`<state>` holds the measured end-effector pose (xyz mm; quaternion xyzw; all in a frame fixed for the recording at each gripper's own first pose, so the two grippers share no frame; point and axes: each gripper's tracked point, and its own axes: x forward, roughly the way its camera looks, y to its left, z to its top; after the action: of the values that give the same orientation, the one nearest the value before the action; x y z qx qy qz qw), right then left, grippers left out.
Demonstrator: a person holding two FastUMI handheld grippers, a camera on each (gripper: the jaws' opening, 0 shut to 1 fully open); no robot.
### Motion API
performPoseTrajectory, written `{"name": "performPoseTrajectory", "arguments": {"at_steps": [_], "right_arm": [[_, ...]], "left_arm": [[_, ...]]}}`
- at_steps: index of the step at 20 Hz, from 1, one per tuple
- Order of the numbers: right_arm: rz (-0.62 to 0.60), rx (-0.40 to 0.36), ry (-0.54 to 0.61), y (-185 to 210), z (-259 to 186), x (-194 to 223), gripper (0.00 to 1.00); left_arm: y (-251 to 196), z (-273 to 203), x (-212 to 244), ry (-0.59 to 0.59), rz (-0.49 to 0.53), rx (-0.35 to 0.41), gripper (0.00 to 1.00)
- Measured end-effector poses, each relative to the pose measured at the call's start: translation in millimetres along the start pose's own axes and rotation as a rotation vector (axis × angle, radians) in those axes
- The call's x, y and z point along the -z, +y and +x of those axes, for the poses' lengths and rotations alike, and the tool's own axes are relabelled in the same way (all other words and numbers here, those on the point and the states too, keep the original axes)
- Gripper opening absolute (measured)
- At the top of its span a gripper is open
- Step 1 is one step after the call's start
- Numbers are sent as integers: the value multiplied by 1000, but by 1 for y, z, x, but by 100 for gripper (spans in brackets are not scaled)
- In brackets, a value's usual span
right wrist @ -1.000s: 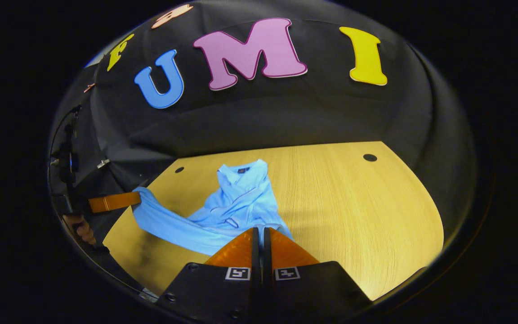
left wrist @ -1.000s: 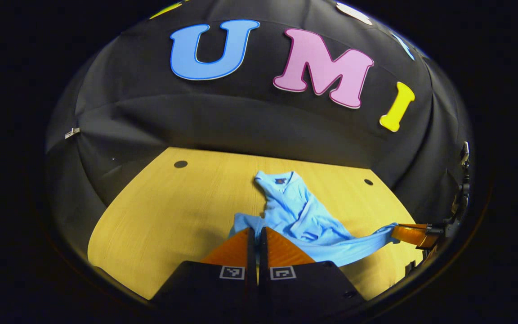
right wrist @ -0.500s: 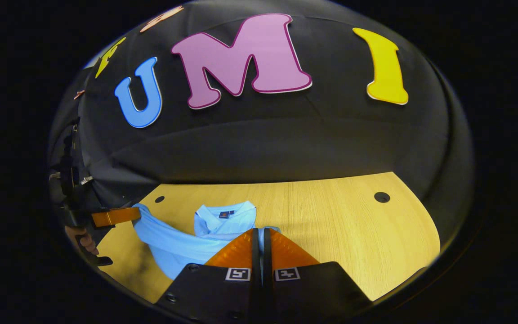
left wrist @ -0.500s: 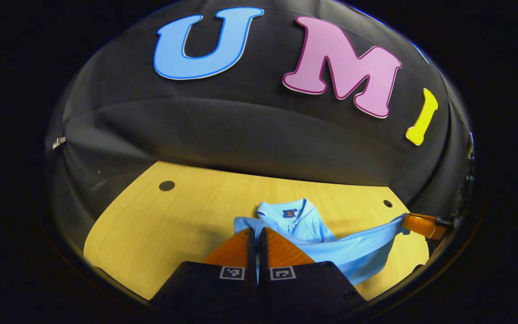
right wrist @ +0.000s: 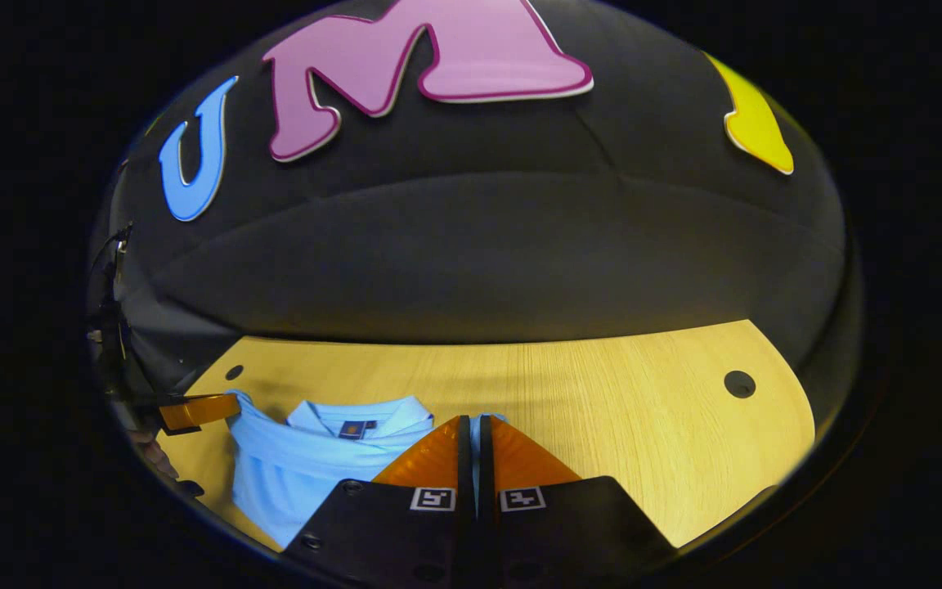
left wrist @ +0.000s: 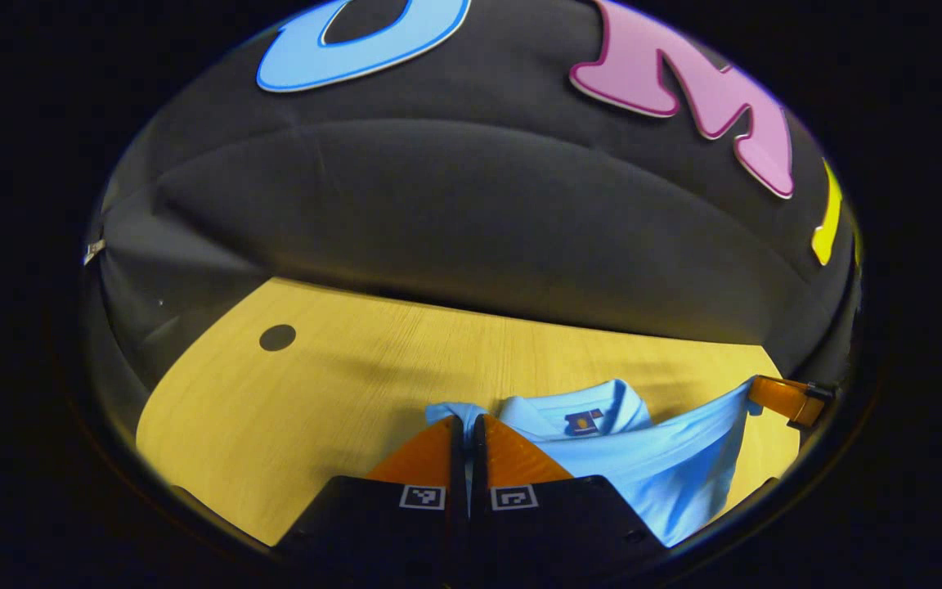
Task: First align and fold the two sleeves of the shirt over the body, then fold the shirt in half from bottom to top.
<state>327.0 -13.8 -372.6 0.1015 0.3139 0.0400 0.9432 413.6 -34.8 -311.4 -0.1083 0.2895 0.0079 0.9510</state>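
A light blue polo shirt (left wrist: 651,466) hangs stretched between both grippers above the wooden table (left wrist: 291,401). Its collar with a dark label (left wrist: 584,421) lies just beyond the taut edge. My left gripper (left wrist: 466,421) is shut on one corner of the shirt's edge. My right gripper (right wrist: 471,421) is shut on the other corner of the shirt (right wrist: 299,470), whose collar (right wrist: 356,415) faces the booth wall. The right gripper's fingers (left wrist: 786,399) pinch the cloth at the far right of the left gripper view. In the right gripper view the left gripper's fingers (right wrist: 193,409) hold the fabric at the left.
The table has round holes (left wrist: 277,337) (right wrist: 739,383) near its far corners. Black cloth wall (right wrist: 479,254) rises right behind the table's far edge. A hand (right wrist: 152,454) holds the left gripper at the left edge of the right gripper view.
Both grippers have carried the shirt's held edge forward toward the collar and the wall. The shirt has gone from a long stretched drape to a short fold near the collar.
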Motion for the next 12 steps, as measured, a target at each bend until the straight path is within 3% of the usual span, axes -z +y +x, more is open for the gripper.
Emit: {"name": "performPoseTrajectory", "arguments": {"at_steps": [5,12], "right_arm": [[-3,50,90,-7,33,37,5],[6,79,172,-10,41,67,5]], "left_arm": [[12,30,24,59,17,-45,6],[12,41,44,110,34,-59,6]]}}
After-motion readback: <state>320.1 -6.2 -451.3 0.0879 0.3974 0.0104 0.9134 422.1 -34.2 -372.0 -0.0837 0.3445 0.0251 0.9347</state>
